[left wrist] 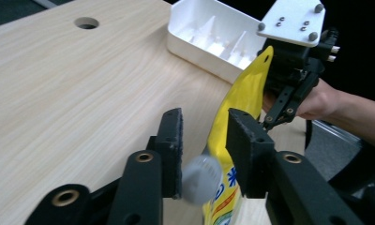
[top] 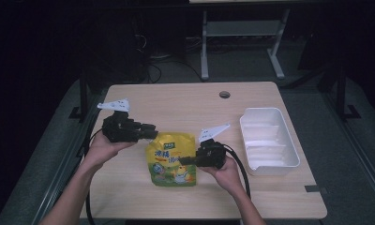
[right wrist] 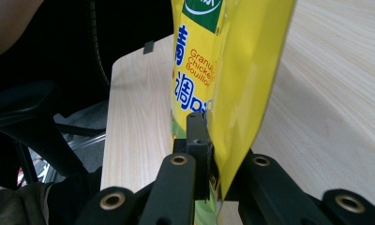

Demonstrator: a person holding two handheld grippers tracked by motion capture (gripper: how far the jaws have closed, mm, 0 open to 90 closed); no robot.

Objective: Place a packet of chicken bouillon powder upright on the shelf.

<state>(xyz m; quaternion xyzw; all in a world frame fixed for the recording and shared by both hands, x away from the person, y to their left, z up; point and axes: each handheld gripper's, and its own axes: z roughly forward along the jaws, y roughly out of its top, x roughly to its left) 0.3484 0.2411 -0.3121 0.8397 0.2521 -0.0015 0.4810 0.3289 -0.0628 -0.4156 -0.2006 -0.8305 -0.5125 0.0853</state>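
Dark floor and the legs of another desk lie beyond a pale wooden counter (top: 185,105), which has a round cable hole (top: 224,94) near its far edge. On the counter's right side sits a white plastic tray (top: 288,140) with ribbed dividers inside.

Near the front middle is a yellow pouch (top: 171,159) of chicken bouillon, printed with blue characters and cartoon chicks. From the high view it seems to lie on the counter; the gripper views show it raised on edge.

The right hand-held gripper (top: 188,160), held in the person's right hand (top: 228,174), is closed on the pouch's right edge; the right gripper view shows the yellow film pinched between its black jaws.

The left hand-held gripper (left wrist: 204,140), held in the left hand (top: 101,151), is at the pouch's upper left corner. Its jaws stand narrowly apart, one either side of the pouch's grey screw cap (left wrist: 202,179), not pressing on it.
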